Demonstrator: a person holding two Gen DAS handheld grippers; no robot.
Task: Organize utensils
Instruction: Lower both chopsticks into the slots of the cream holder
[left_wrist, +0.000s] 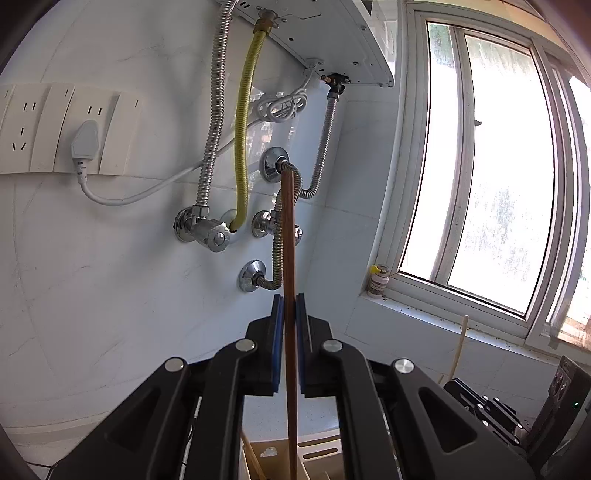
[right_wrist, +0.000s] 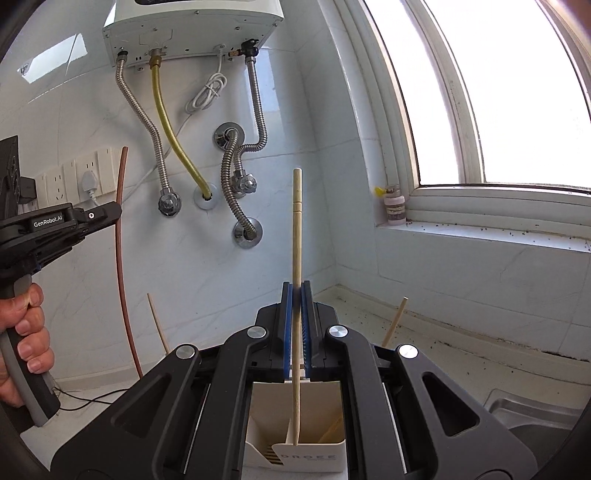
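My left gripper (left_wrist: 289, 301) is shut on a dark brown chopstick (left_wrist: 288, 236) that stands upright between its blue pads; the stick's lower end reaches down toward a cream utensil holder (left_wrist: 314, 452). My right gripper (right_wrist: 296, 290) is shut on a pale wooden chopstick (right_wrist: 296, 229), upright, its tip hanging just inside the white utensil holder (right_wrist: 325, 456) below. In the right wrist view the left gripper (right_wrist: 112, 212) shows at the left edge, held by a hand (right_wrist: 26, 332), with the brown chopstick (right_wrist: 120, 266) running through it.
A water heater (right_wrist: 192, 26) with metal hoses (right_wrist: 147, 125) and valves hangs on the wall ahead. Wall sockets (left_wrist: 55, 129) lie left, a window (left_wrist: 491, 177) right, a small jar (right_wrist: 394, 206) on its sill. More pale chopsticks (right_wrist: 394, 321) stick up from the holder. A steel sink rim (right_wrist: 532, 406) is at lower right.
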